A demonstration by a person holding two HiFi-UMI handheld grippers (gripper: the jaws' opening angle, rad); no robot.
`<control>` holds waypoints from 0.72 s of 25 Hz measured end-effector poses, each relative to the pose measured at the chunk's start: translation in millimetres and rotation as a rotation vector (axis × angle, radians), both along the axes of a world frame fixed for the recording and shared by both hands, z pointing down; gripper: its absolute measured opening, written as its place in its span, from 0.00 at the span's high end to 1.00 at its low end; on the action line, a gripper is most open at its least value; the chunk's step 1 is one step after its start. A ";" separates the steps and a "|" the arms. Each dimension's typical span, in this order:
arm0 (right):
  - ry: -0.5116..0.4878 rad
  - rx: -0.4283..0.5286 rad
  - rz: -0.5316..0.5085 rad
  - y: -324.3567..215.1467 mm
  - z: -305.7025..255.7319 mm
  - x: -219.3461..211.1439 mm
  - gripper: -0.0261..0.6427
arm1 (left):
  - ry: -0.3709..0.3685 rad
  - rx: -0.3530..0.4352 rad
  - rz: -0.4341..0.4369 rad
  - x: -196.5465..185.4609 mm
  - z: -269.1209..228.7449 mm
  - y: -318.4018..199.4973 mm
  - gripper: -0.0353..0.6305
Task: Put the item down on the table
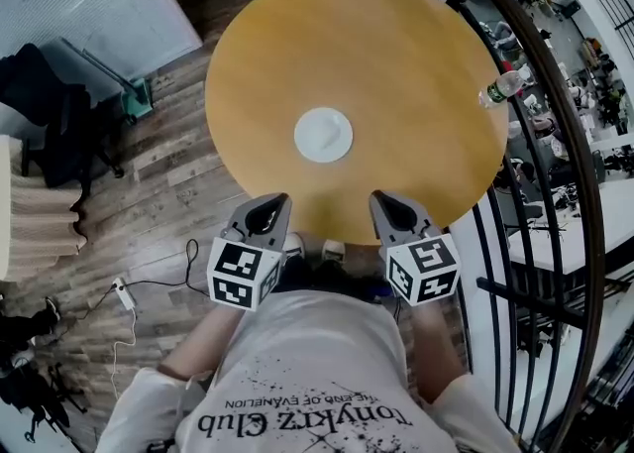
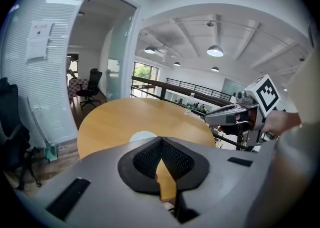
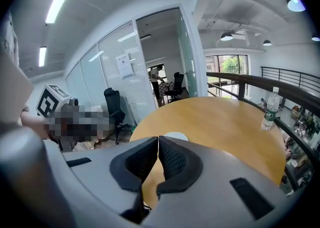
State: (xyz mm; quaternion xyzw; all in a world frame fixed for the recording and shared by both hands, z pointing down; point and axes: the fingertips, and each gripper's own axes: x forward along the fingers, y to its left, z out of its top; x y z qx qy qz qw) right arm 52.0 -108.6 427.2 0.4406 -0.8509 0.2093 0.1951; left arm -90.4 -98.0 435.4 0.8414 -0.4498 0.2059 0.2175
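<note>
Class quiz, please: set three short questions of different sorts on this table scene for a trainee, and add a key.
1. True or false: the white disc lies near the middle of the table.
2. What stands upright near the table's edge? A mug; B bottle; C book.
3. Fill in: the left gripper and right gripper both have jaws ____.
Key: 1 true; 2 B; 3 shut, on nothing.

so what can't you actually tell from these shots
White disc: plate or lid, too small in the head view; the left tongs cover its near part in the left gripper view.
Bottle label: too small in every view.
Notice on the glass wall: print too small, right gripper view.
Table legs: hidden under its top, head view.
</note>
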 end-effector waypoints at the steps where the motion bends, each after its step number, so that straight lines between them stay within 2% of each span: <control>1: 0.002 0.002 0.001 1.6 -1.3 -0.7 0.92 | -0.002 0.000 0.003 -0.6 -0.3 1.4 0.91; 18: 0.019 0.020 -0.039 5.8 -12.6 -11.5 0.92 | 0.009 -0.001 0.006 -3.3 -6.1 3.7 0.91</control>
